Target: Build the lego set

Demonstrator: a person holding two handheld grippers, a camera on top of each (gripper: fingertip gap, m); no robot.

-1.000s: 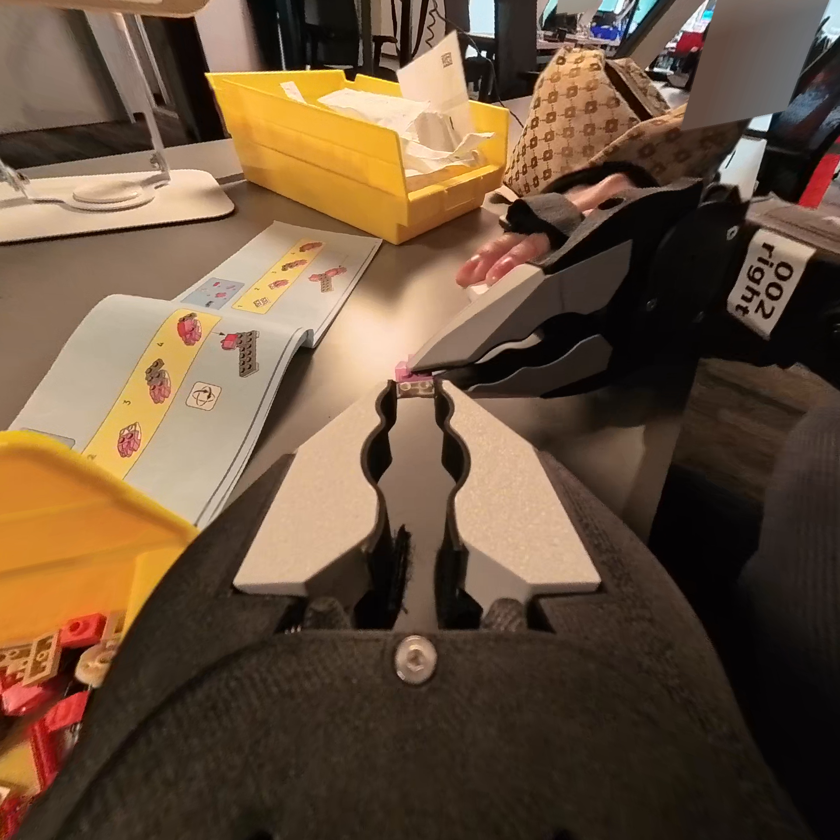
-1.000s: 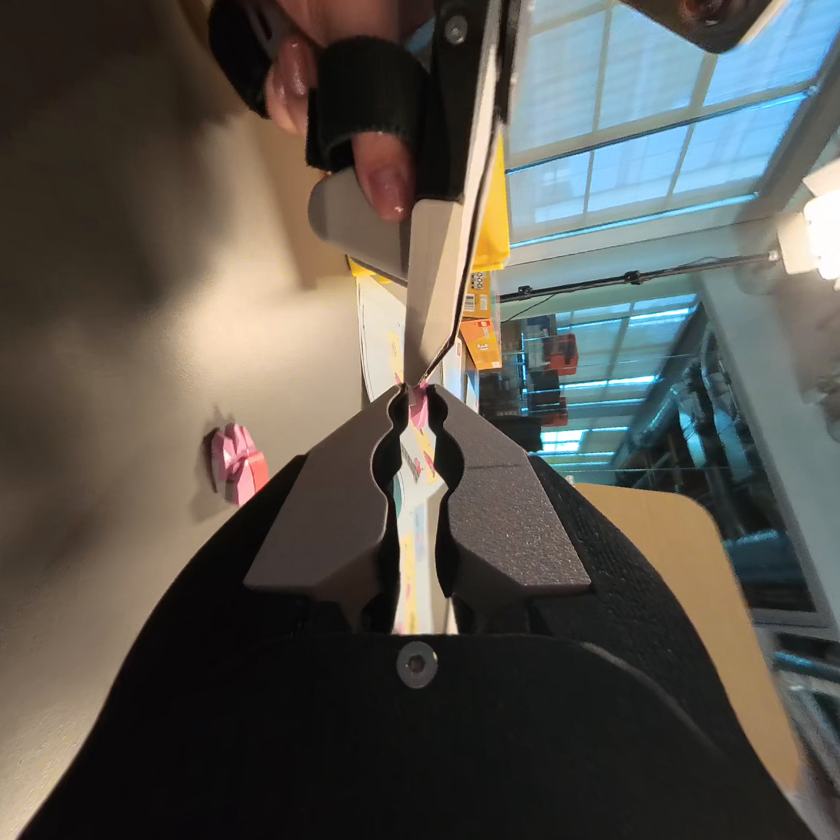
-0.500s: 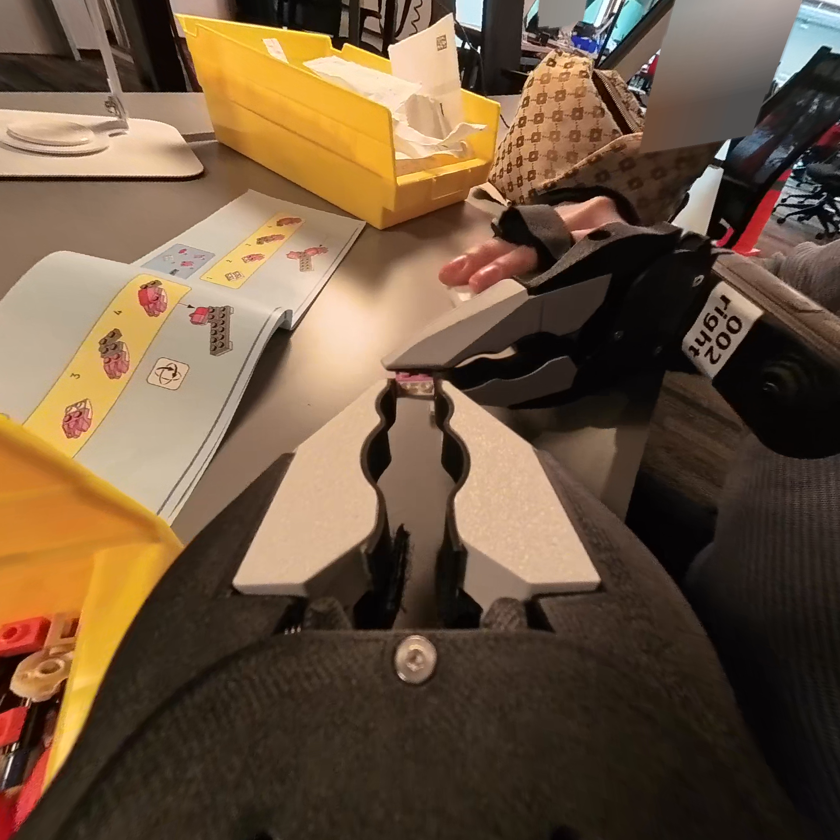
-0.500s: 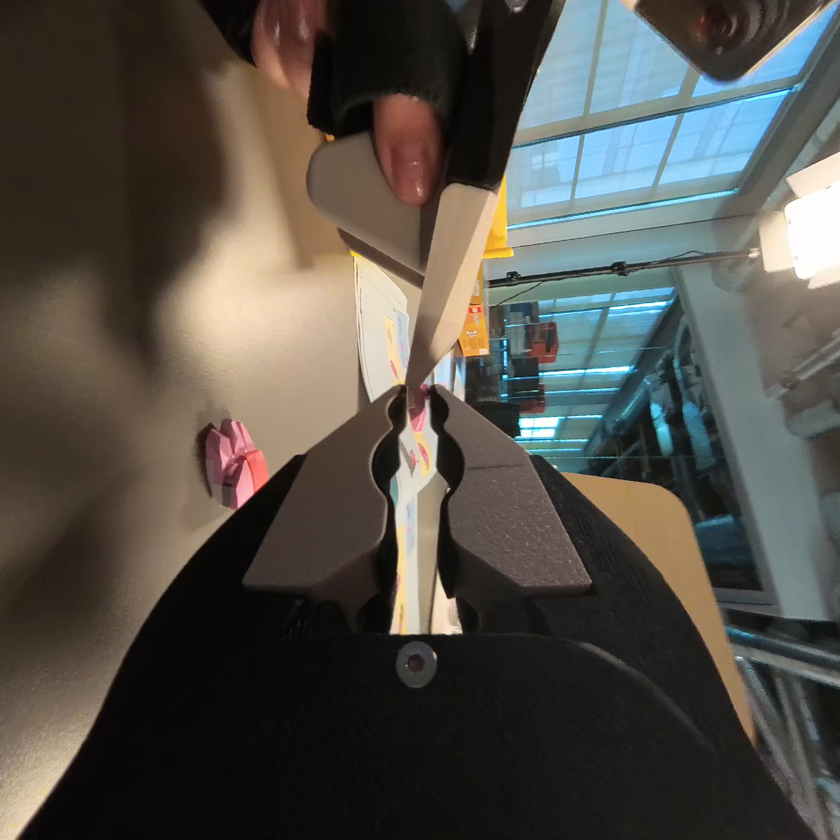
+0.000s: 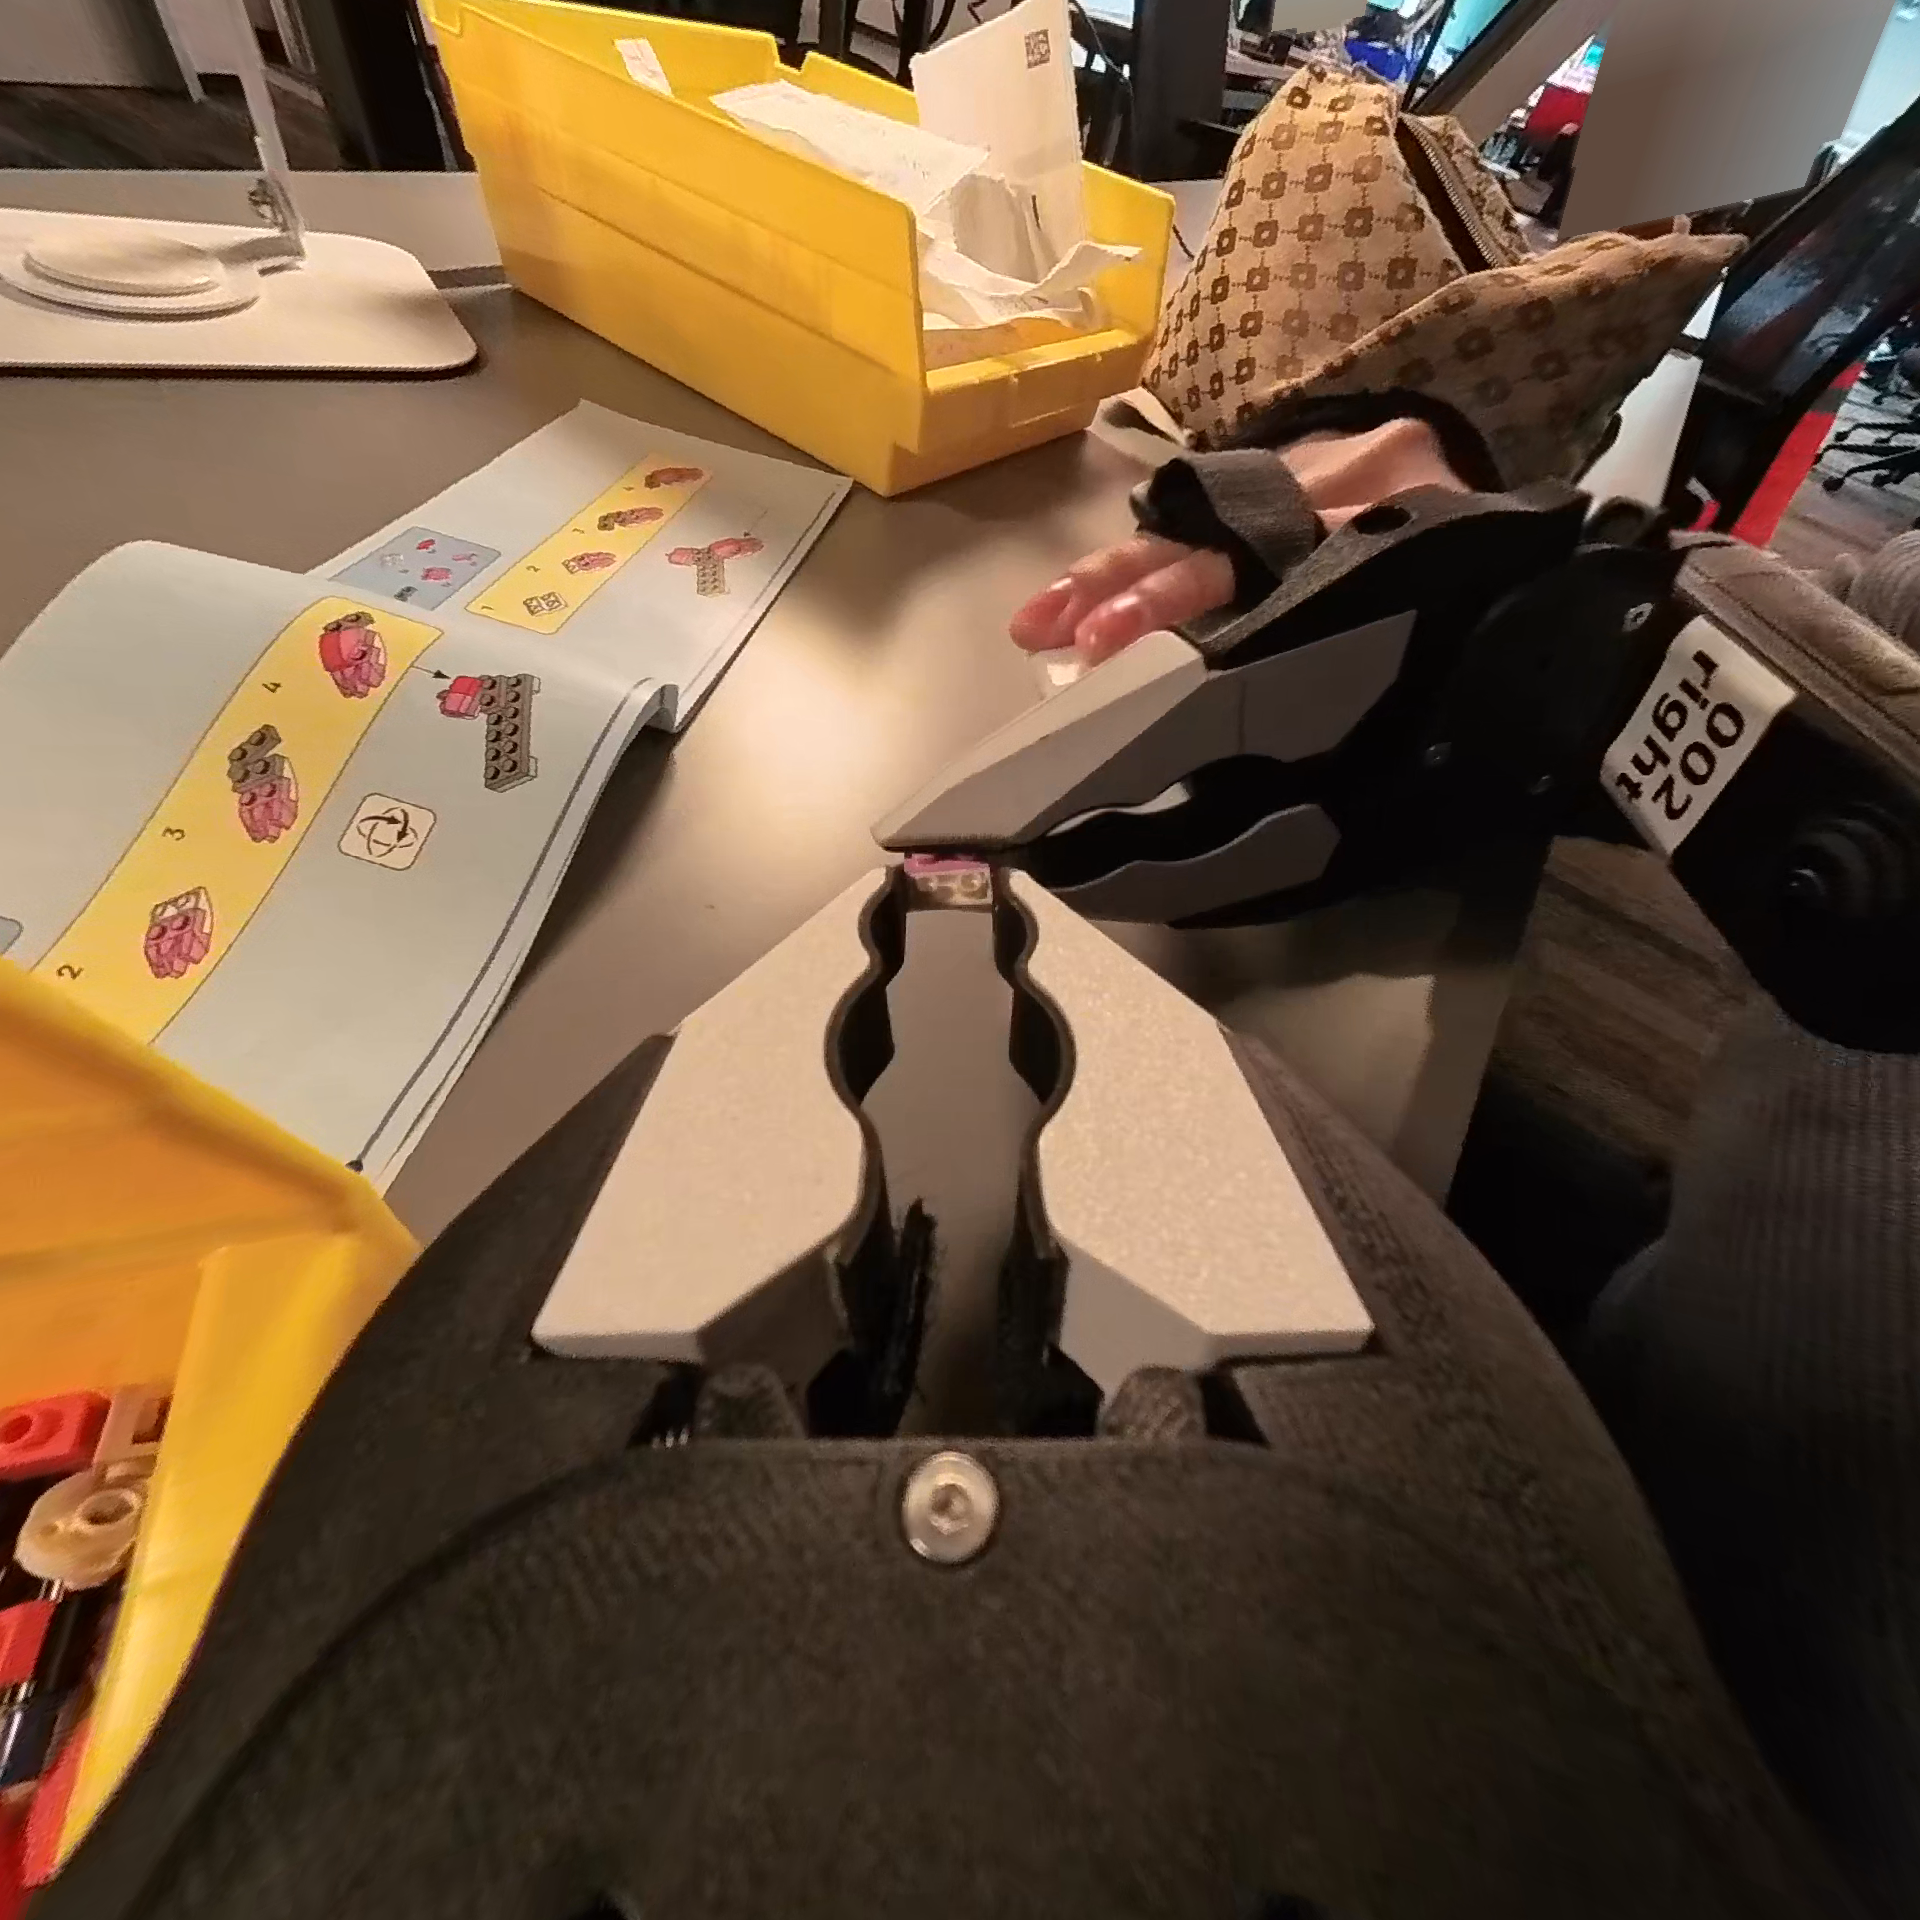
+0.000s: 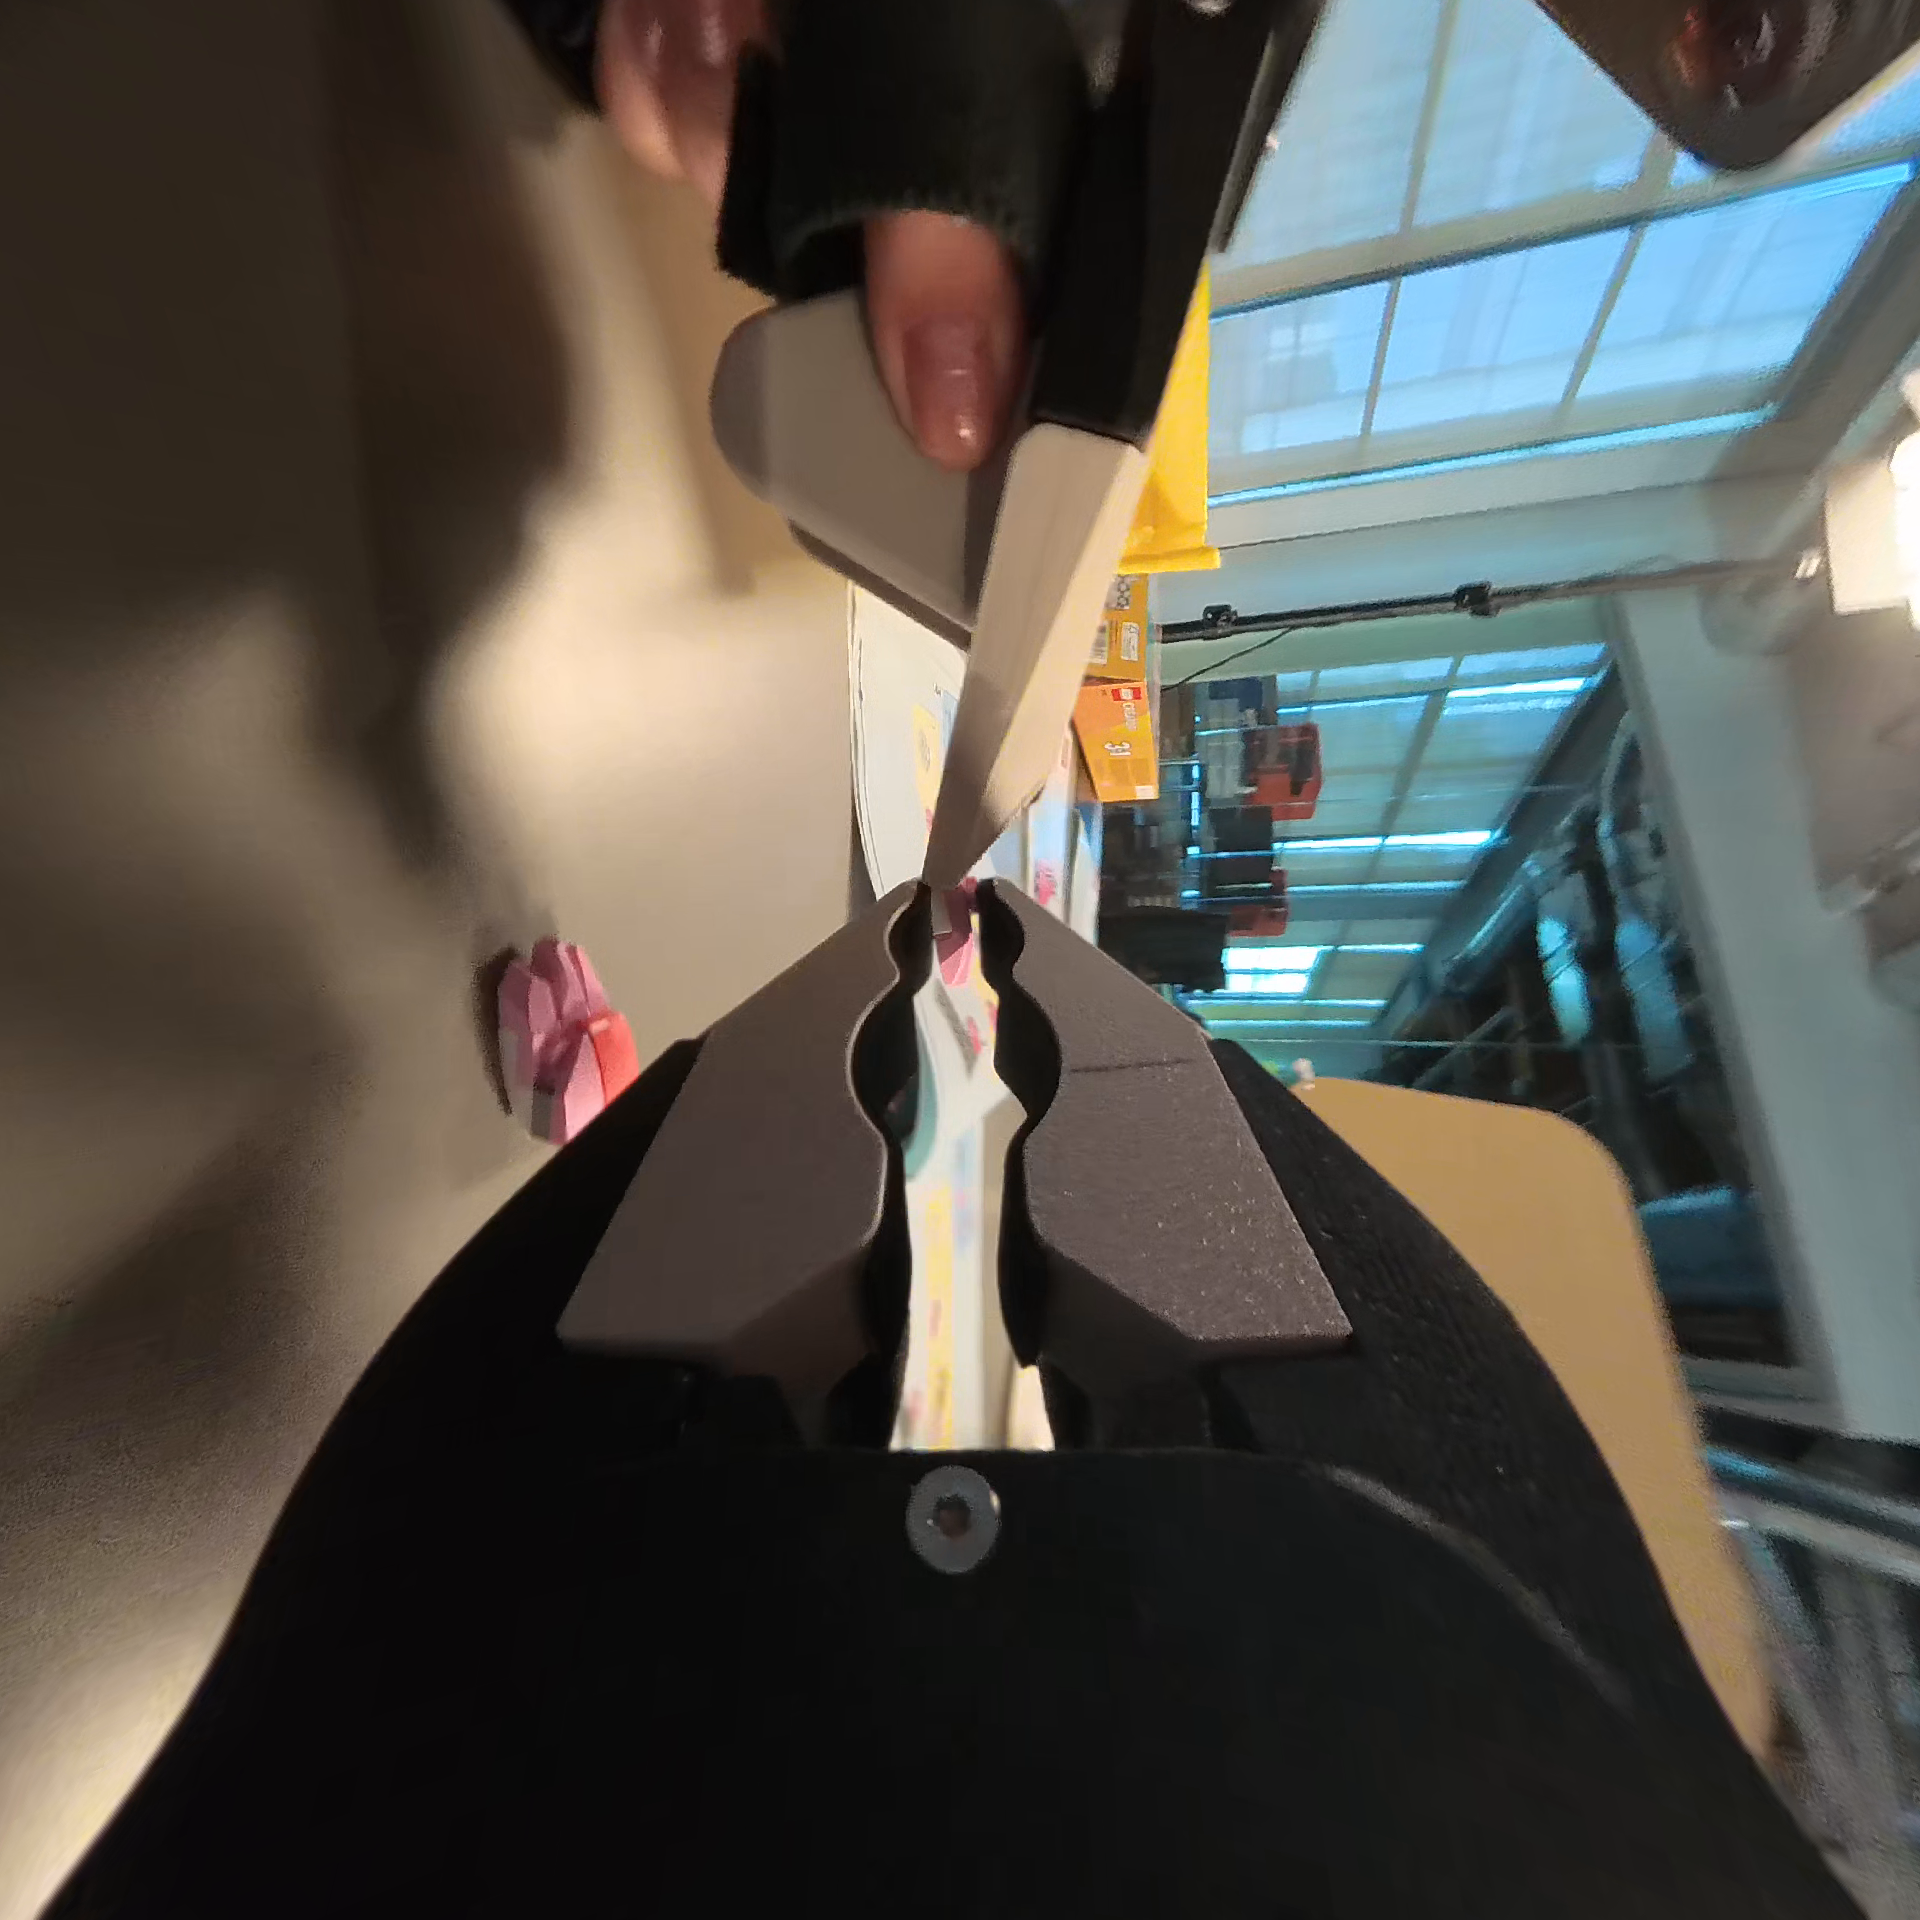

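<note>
While both grippers meet above the table (image 5: pixel 852 644), keep them steady and aligned. Left gripper (image 5: pixel 948 896) is clamped on a small grey brick (image 5: pixel 948 889) with a pink piece (image 5: pixel 940 862) on top. Right gripper (image 6: pixel 951 896) grips the same pink piece at its tips. Press squarely; a booklet (image 5: pixel 312 810) and yellow bin (image 5: pixel 727 249) lie behind.

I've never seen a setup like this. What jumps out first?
Two grey grippers meet tip to tip over the table: the left gripper pinches a tiny grey and pink brick, and the right gripper nips the same piece. Left of them lies an open instruction booklet; behind it stands a yellow bin.
</note>
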